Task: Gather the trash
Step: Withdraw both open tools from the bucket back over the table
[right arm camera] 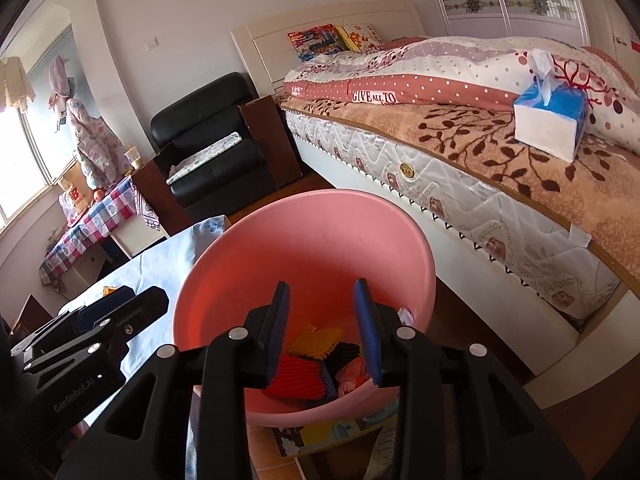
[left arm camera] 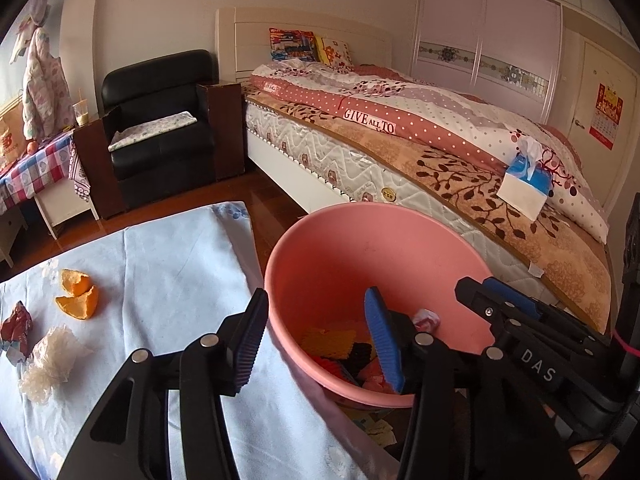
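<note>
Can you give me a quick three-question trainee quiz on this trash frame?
1. True or false: the right gripper holds a piece of trash.
2. Which still lies on the light blue cloth? A) orange peel B) tissue box C) yellow foam net
3. Fill in: the collected trash sits in the pink ____.

Key: 1 false, both grippers are open and empty, the left gripper too. 2 A; the tissue box is on the bed, the net in the basin. 3 basin.
</note>
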Demonstrator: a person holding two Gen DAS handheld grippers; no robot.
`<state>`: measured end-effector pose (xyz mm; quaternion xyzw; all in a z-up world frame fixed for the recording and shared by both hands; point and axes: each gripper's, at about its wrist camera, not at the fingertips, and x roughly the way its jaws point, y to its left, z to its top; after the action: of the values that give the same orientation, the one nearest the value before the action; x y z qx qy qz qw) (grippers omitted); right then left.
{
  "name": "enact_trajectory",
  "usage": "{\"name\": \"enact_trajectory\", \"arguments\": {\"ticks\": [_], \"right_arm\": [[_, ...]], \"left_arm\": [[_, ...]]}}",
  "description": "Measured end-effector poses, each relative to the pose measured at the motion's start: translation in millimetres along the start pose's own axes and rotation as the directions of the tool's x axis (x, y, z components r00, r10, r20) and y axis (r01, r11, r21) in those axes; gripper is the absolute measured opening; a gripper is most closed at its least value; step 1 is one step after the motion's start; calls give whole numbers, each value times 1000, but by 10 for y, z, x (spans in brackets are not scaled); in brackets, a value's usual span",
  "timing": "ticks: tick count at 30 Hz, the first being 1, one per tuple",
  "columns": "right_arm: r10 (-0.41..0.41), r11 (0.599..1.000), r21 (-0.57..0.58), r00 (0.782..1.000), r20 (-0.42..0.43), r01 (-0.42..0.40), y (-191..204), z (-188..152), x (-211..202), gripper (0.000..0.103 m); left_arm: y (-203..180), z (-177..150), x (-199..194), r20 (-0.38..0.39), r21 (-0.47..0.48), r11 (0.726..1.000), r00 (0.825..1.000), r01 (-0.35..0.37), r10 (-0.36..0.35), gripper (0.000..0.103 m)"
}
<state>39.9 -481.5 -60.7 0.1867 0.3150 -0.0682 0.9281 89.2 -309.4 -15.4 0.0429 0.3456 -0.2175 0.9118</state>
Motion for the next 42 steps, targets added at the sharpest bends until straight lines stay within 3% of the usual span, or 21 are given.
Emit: {"name": "enact_trajectory", "arguments": {"ticks": [11, 20, 33, 42], "right_arm": [[40, 998, -55, 999, 20, -39, 273, -35, -168, 34], [103, 987, -124, 995, 17, -100, 656, -126, -304, 34], [217, 953, -221, 976, 14, -209, 1366, -313, -499, 34], [293, 915, -272, 954, -57, -297, 1872, -483, -458, 34]], "left_arm": [[319, -94, -249, 1, -52, 998, 999, -47, 48, 50], [771, -211, -691, 37, -108, 989, 993, -105, 110, 50], [1593, -507, -1331, 68, -222, 954, 973, -201, 221, 50], [2115, -831, -1640, 47, -290, 918, 954, -271, 297, 52]]}}
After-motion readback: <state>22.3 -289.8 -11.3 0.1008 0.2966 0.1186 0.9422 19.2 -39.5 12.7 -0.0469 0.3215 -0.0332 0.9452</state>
